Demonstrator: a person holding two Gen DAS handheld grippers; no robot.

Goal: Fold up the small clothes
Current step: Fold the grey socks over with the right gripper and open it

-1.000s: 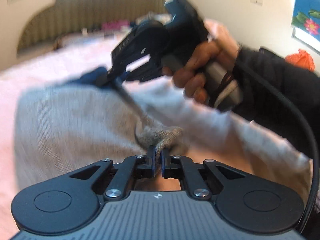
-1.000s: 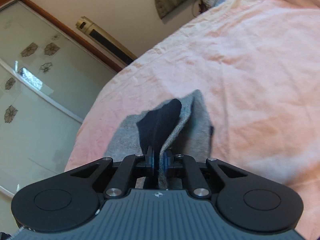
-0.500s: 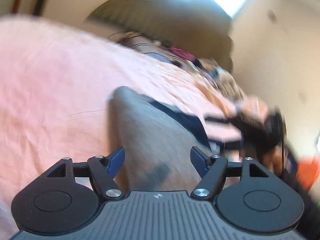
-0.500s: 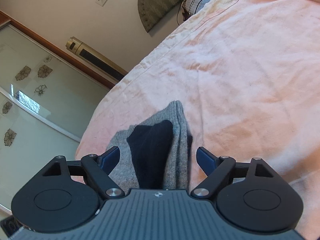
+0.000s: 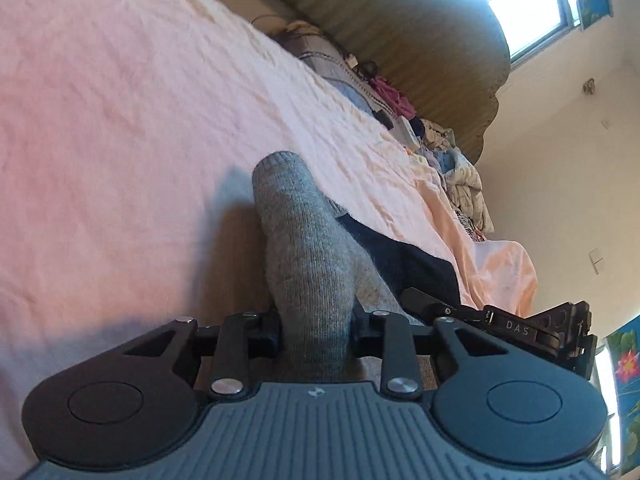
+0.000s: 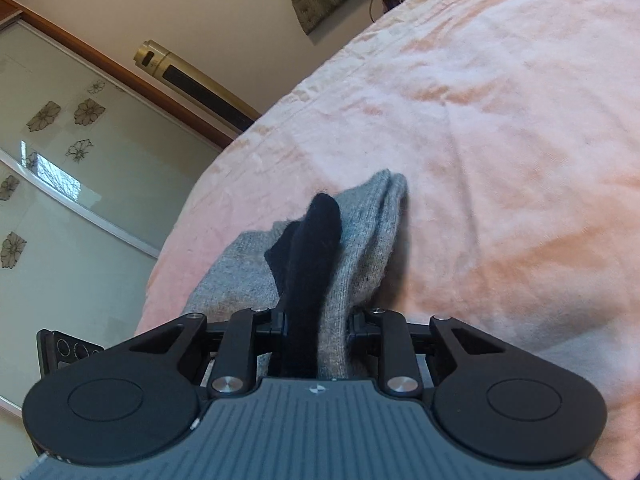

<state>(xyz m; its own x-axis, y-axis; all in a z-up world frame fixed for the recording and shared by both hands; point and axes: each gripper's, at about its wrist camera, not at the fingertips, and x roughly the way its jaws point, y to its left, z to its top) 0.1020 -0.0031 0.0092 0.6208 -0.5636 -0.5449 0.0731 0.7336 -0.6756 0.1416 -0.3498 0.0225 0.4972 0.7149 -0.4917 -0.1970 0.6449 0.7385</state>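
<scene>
A grey knitted garment [image 5: 304,256] with a dark navy part [image 5: 404,264] lies folded on the pink bed sheet [image 5: 120,120]. My left gripper [image 5: 316,330] is shut on a thick grey fold of it. In the right wrist view the same garment [image 6: 368,240] shows with its navy part [image 6: 316,248] on top. My right gripper [image 6: 318,326] is shut on the navy and grey layers together. The right gripper's body [image 5: 520,328] shows at the right of the left wrist view, close beside the garment.
The pink sheet [image 6: 500,120] spreads wide around the garment. A pile of clothes [image 5: 456,176] and an olive headboard [image 5: 400,40] lie at the bed's far end. A glass sliding wardrobe [image 6: 60,200] and a gold appliance [image 6: 192,80] stand past the bed's edge.
Half a second ago both grippers were open over the garment. Now both have shut on thick folds of it.
</scene>
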